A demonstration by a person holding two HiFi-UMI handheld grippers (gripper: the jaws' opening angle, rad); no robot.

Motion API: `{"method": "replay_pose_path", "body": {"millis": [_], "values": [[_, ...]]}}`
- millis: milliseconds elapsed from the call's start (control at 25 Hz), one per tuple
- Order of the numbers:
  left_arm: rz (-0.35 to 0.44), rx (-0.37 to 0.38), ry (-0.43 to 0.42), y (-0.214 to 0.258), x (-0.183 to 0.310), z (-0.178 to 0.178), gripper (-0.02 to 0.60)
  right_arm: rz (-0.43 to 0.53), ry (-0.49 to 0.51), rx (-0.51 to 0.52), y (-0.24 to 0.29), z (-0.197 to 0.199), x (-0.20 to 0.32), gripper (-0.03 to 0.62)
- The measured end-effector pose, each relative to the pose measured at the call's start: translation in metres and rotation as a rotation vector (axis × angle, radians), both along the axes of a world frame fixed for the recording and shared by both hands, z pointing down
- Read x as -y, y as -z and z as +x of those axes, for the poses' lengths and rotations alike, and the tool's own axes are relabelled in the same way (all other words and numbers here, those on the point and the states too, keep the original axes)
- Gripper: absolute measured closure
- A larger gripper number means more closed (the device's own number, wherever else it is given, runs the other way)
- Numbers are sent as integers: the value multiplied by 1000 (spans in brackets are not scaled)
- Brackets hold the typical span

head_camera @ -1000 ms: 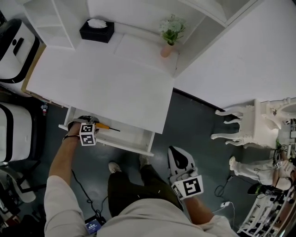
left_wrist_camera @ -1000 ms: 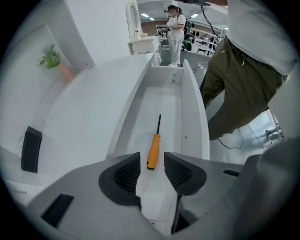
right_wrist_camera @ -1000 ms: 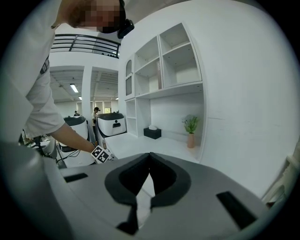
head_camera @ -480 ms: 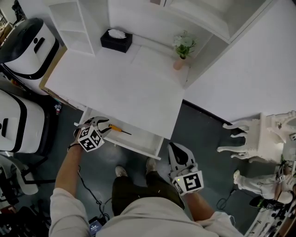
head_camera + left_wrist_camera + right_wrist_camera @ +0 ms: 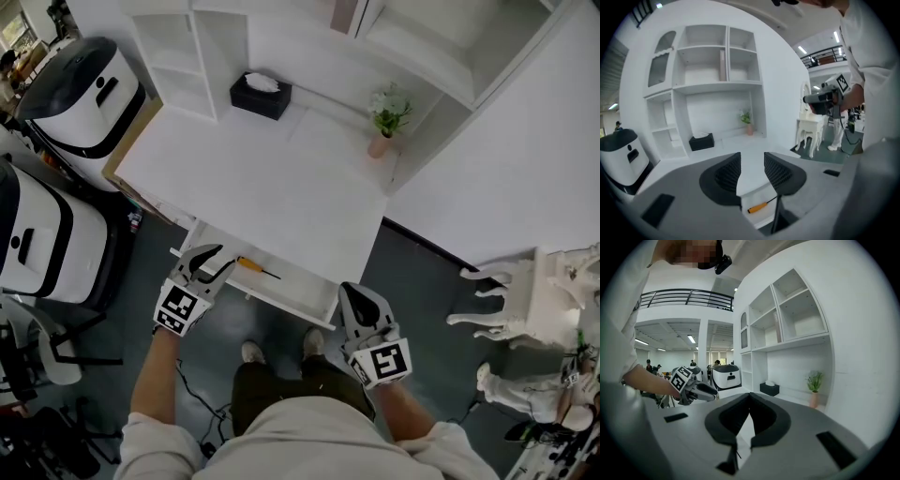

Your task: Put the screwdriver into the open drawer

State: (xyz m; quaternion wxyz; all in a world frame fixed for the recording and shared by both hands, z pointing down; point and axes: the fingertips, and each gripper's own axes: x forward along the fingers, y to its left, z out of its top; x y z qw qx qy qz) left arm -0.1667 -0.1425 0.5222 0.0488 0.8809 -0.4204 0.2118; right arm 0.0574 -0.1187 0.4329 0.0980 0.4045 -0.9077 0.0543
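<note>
Under the white tabletop (image 5: 262, 178), centre-left of the head view, the open drawer (image 5: 300, 292) holds the screwdriver (image 5: 251, 267). The left gripper (image 5: 217, 262), jaws apart and empty, hangs beside the orange handle and could knock it askew. The right gripper (image 5: 354, 295) has its jaws together.

Right gripper (image 5: 749, 394): jaw tips together, nothing between them. Ahead on the white desk (image 5: 795, 398) stand a black tissue box (image 5: 769, 389) and a potted plant (image 5: 814, 389).
</note>
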Motion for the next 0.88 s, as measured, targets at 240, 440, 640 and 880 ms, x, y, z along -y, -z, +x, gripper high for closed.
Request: {"method": "replay_pose_path", "body": {"millis": [240,440,640,880], "values": [[104,-76,116,45,-17,-10,455,15,25,13,7,-9,7,589],[165,-143,182,74,-34,-15,490,25,44,17,12,-16,11,591],[211,-173,241,92,-47,-16,529,26,61,15,14,-20,15,590],[271,-208,305,109,-63,-17,577,30,80,17,15,-26,16,591]]}}
